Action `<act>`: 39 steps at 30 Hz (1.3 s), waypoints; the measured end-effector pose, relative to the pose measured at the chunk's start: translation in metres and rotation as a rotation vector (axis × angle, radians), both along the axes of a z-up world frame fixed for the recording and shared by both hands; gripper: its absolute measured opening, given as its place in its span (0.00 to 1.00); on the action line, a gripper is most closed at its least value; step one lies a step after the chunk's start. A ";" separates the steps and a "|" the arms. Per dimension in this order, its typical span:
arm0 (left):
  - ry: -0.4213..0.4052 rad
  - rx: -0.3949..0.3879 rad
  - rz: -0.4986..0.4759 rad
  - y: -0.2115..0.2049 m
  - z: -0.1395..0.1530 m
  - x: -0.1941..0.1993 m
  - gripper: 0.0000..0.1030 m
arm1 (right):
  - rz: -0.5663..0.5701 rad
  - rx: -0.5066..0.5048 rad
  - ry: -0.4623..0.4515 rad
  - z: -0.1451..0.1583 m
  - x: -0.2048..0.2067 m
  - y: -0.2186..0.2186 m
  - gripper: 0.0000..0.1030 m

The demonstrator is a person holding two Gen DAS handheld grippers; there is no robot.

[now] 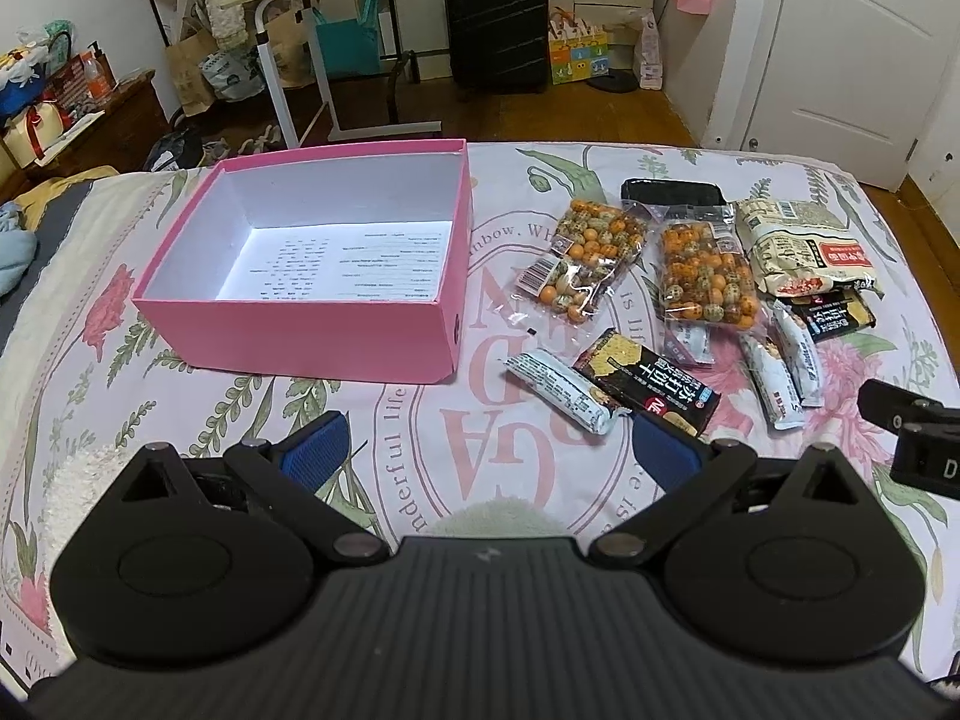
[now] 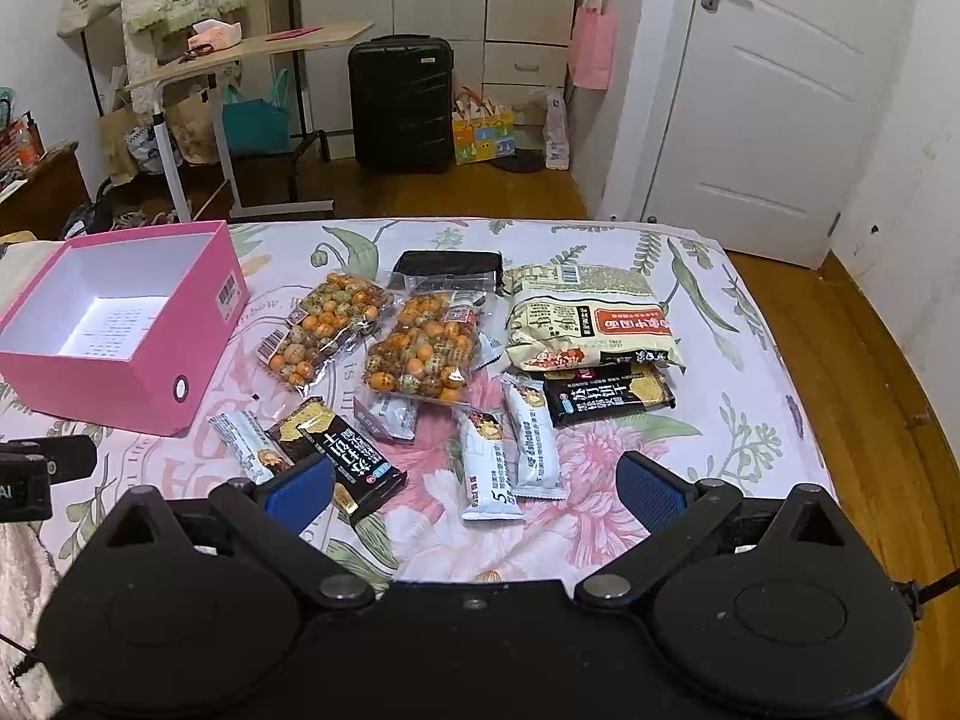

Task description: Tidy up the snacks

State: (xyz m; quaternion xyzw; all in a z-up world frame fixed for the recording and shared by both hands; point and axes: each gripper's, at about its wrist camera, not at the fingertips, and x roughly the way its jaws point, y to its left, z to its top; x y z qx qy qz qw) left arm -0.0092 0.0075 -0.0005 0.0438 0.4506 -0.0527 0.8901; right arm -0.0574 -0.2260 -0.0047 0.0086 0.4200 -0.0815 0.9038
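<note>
Snacks on a bed with a floral cover (image 2: 708, 420). The pink box (image 1: 288, 336), open-topped and holding no snacks, sits at the left, its right wall just beside the snack group and its far wall near the bed's far edge.

Right of it lie two clear bags of orange coated nuts (image 2: 327, 324) (image 2: 423, 354), one large beige packet (image 2: 591, 318), two black cracker packets (image 2: 342, 456) (image 2: 606, 393), four white bars, of which the nearest left one (image 1: 561, 387) touches a black packet, and one black pouch (image 2: 447, 267) at the far side. A strip of bare cover runs between the box and the bags, and along the bed's right edge.

Left tongs (image 1: 489, 447) and right tongs (image 2: 477, 483) both stand wide apart, holding nothing, above the near snacks.
</note>
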 end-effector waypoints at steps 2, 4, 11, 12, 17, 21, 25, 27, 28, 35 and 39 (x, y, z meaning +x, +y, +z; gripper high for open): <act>0.004 -0.001 -0.002 -0.001 0.000 0.000 1.00 | -0.001 -0.001 0.005 -0.001 0.000 -0.001 0.99; 0.008 -0.005 -0.004 -0.002 -0.001 0.000 1.00 | 0.002 -0.007 0.010 -0.002 0.000 -0.001 0.99; 0.013 -0.004 -0.007 -0.003 -0.004 0.001 0.99 | 0.015 -0.012 0.004 -0.003 -0.001 0.001 0.99; 0.012 -0.005 -0.008 -0.003 -0.004 0.001 0.99 | 0.015 -0.012 0.002 -0.003 -0.001 0.000 0.99; -0.007 -0.007 -0.022 -0.007 -0.007 -0.001 0.98 | 0.029 -0.008 -0.044 -0.002 -0.006 -0.005 0.99; -0.054 -0.037 -0.024 -0.014 -0.007 0.000 0.97 | 0.063 -0.010 -0.135 -0.004 -0.009 -0.020 0.99; -0.059 -0.063 -0.106 -0.034 -0.015 0.011 0.94 | 0.084 -0.030 -0.182 -0.005 -0.004 -0.046 0.95; -0.059 -0.125 -0.167 -0.045 -0.022 0.018 0.92 | 0.099 0.004 -0.170 -0.007 0.002 -0.064 0.86; -0.063 -0.147 -0.195 -0.053 -0.025 0.021 0.92 | 0.102 0.042 -0.169 -0.008 0.004 -0.071 0.85; -0.032 -0.223 -0.387 -0.115 -0.063 0.045 0.87 | 0.122 0.290 -0.128 -0.045 0.028 -0.109 0.66; 0.045 -0.253 -0.437 -0.145 -0.097 0.060 0.73 | 0.127 0.391 -0.067 -0.081 0.049 -0.125 0.55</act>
